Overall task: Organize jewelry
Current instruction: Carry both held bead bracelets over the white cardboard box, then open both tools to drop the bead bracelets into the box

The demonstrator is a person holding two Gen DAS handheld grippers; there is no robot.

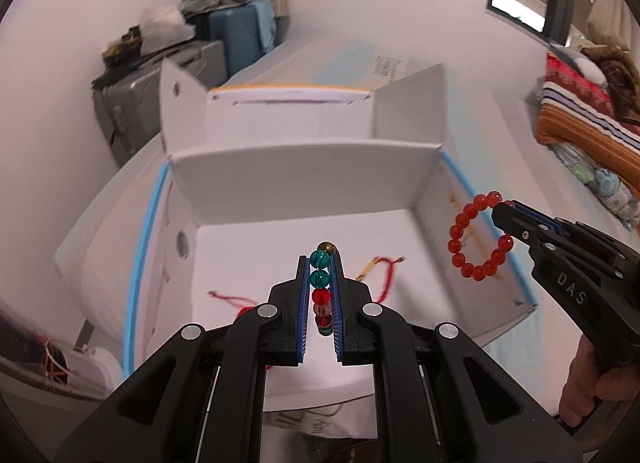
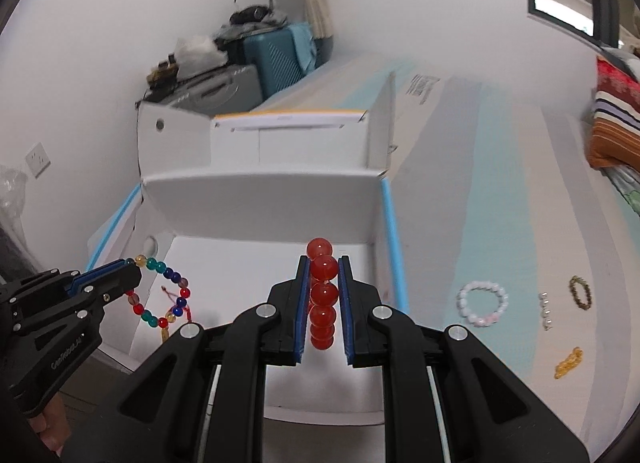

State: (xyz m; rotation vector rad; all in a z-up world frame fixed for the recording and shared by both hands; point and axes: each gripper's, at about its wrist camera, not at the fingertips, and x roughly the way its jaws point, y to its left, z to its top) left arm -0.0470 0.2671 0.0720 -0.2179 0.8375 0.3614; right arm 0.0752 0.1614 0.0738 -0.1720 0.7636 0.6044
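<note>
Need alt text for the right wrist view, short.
The right gripper is shut on a red bead bracelet above an open white cardboard box. At left, the left gripper holds a multicoloured bead bracelet over the same box. A white bead bracelet and smaller jewelry pieces lie on the surface at right.

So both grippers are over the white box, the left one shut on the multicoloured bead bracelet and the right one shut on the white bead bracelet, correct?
Not quite. The right gripper is shut on the red bead bracelet, as the right wrist view shows. The white bead bracelet lies on the surface outside the white box. The left gripper does hold the multicoloured bead bracelet.
</note>
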